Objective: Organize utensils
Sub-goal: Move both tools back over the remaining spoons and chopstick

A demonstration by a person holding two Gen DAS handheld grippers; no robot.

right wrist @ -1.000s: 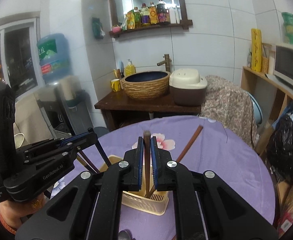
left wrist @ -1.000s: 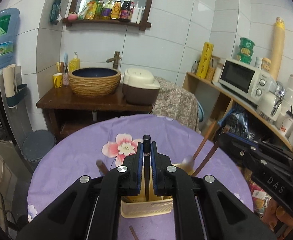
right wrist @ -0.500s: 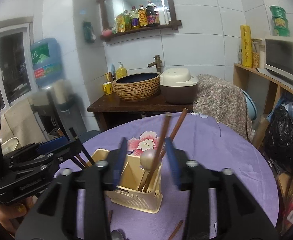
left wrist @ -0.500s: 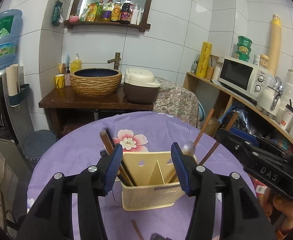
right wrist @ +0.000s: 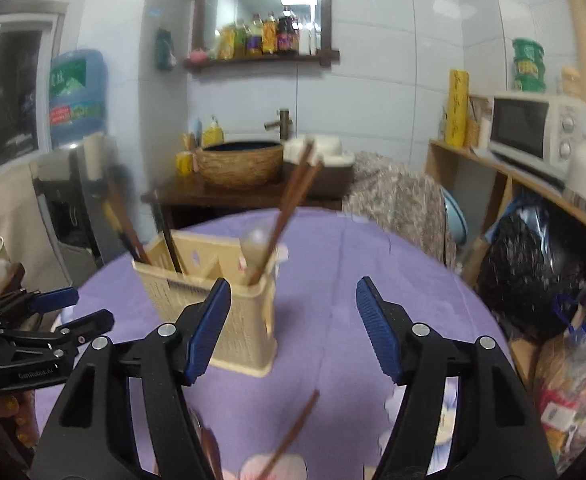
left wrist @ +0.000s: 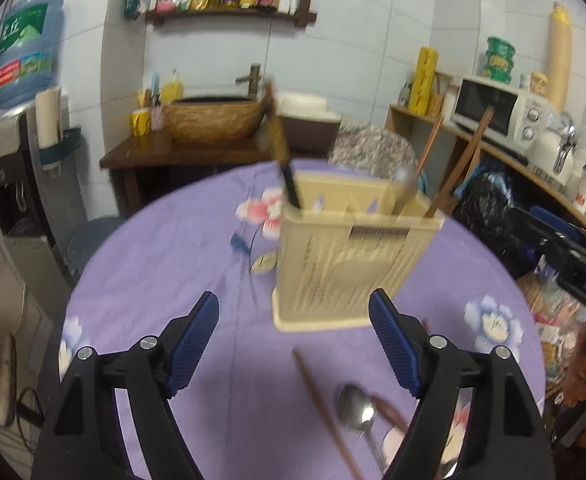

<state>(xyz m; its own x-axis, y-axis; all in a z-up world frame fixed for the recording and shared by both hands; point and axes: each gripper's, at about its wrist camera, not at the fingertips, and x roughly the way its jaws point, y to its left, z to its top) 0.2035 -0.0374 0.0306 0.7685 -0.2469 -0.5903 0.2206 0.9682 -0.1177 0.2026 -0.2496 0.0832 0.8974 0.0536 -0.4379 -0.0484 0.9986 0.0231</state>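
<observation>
1. Both grippers hang over the purple bench with their jaws opening and nothing between them: the left gripper point(left wrist: 294, 346) in front of the caddy point(left wrist: 349, 260), the right gripper point(right wrist: 293, 330) just to the caddy's right.
2. The caddy stands mid-bench and already holds dark chopsticks point(left wrist: 289, 184) in its left compartment, and a spoon point(left wrist: 405, 184) and brown chopsticks point(left wrist: 453, 160) in its right.
3. Loose pieces lie near the front edge – a brown chopstick point(left wrist: 321, 396) and a steel spoon point(left wrist: 357, 406) below the left jaws, and another chopstick point(right wrist: 293, 432) below the right jaws.
4. The step in hand, I judge, is picking up the next loose piece. Come down with the jaws straddling the shaft crosswise and close near its middle so it does not tip.
5. The spoon and a stick beside it overlap – take one at a time.
6. Both frames are blurred, so exact contact is hard to tell.
7. Around: a basin point(left wrist: 217, 118), a microwave point(left wrist: 497, 110), a black bag point(right wrist: 533, 276). None blocks the reach.
</observation>
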